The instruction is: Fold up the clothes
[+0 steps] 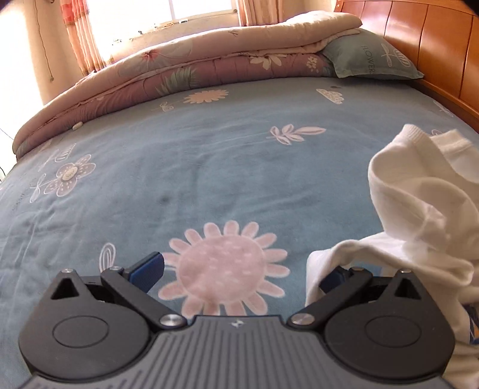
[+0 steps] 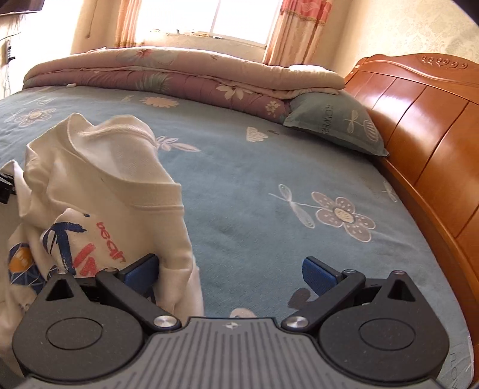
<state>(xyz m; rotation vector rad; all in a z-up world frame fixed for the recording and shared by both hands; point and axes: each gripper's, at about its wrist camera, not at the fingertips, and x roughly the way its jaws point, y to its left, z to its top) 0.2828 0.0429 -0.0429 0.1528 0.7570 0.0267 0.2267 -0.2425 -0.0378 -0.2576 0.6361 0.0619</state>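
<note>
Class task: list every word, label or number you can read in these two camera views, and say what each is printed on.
"FLOWER": on the grey-green pillow by the headboard, running sideways.
"FLO...": on the blue bedsheet at the lower right edge, cut off by the frame.
"bear": red letters on the white sweatshirt, tilted; reading uncertain.
Larger red letters below it on the sweatshirt: partly hidden, not readable.
Faint lettering on the sheet's left edge in the left wrist view: too blurred.

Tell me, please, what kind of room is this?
Most likely a bedroom in a home. A bed with a blue flowered sheet fills both views, with a wooden headboard, a pillow and a folded quilt near a curtained window.
</note>
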